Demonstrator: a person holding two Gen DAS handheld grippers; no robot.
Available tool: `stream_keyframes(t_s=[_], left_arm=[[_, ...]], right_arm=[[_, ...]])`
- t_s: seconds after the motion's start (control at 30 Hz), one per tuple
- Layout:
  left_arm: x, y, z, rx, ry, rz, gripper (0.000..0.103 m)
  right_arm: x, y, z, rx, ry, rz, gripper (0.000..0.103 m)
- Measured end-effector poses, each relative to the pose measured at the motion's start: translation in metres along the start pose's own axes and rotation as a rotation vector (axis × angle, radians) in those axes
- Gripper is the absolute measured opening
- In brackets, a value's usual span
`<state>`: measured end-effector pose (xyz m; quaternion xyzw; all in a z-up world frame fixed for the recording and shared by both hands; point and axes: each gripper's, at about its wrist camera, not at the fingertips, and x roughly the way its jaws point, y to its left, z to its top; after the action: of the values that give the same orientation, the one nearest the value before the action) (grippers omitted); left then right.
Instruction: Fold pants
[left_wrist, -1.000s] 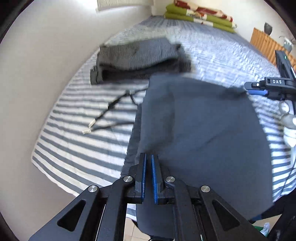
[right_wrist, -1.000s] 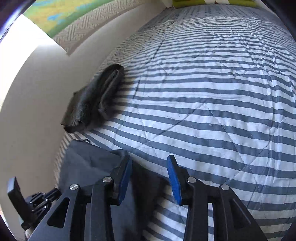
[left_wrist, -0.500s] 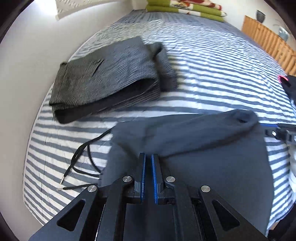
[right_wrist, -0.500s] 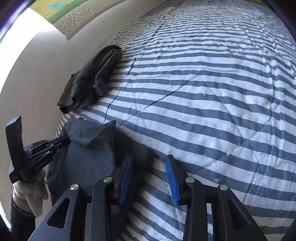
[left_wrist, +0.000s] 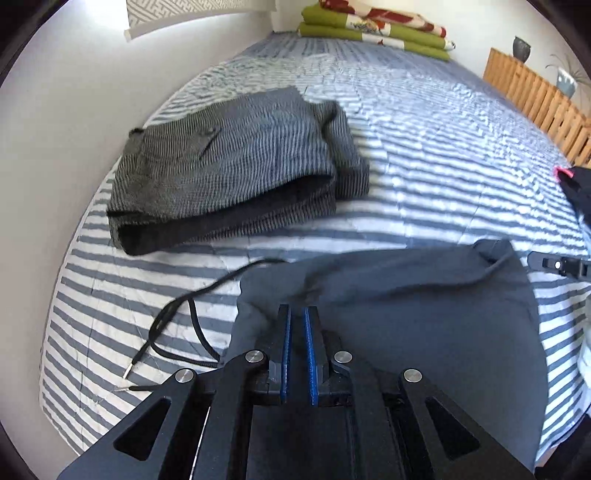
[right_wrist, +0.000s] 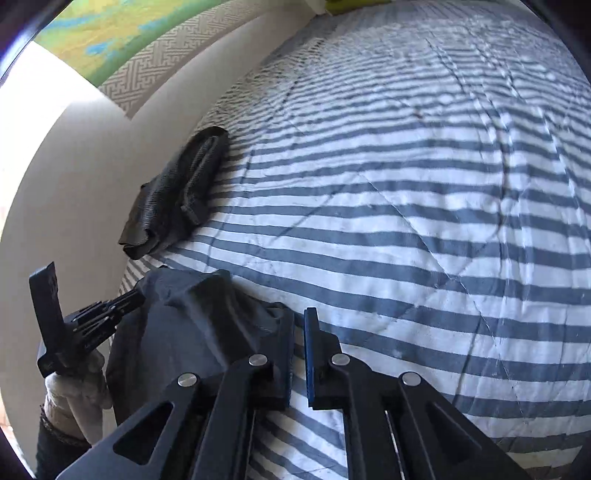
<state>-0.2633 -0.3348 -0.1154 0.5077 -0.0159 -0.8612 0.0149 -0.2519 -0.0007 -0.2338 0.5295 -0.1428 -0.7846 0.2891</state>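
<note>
Pants (left_wrist: 424, 332) of dark cloth lie at the near edge of the striped bed (left_wrist: 424, 147), a fold across their far edge. The left gripper (left_wrist: 296, 332) pinches that edge, likely to keep the layers aligned. The right gripper (right_wrist: 298, 343) looks nearly closed at the opposite corner; whether it holds cloth is unclear. Beyond, a drawstring (left_wrist: 177, 321) trails loose, and a folded grey garment (left_wrist: 229, 170) sits aside, seemingly already finished.

Bed with blue-and-white striped quilt (left_wrist: 424, 155). Dark navy pants (left_wrist: 424, 332) lie flat at the near edge, far end folded over into a ridge, black drawstring (left_wrist: 177, 317) trailing left onto the stripes. Folded grey ribbed garment (left_wrist: 229, 170) sits beyond them near the left edge by the wall. Green and red folded bedding (left_wrist: 373, 31) stacked at the far end.
</note>
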Motion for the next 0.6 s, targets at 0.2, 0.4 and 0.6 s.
stream_keyframes(t_s=[0.2, 0.4, 0.6], left_arm=[[0.014, -0.004, 0.015, 0.037, 0.014, -0.001, 0.008], [0.02, 0.024, 0.017, -0.05, 0.019, 0.111, 0.009], [-0.053, 0.028, -0.007, -0.052, -0.055, 0.068, 0.009]], right_arm=[[0.027, 0.061, 0.0, -0.2, 0.062, 0.058, 0.006], [0.051, 0.017, 0.022, 0.012, 0.091, -0.066, 0.007], [-0.02, 0.011, -0.009, -0.015, 0.07, 0.035, 0.011]])
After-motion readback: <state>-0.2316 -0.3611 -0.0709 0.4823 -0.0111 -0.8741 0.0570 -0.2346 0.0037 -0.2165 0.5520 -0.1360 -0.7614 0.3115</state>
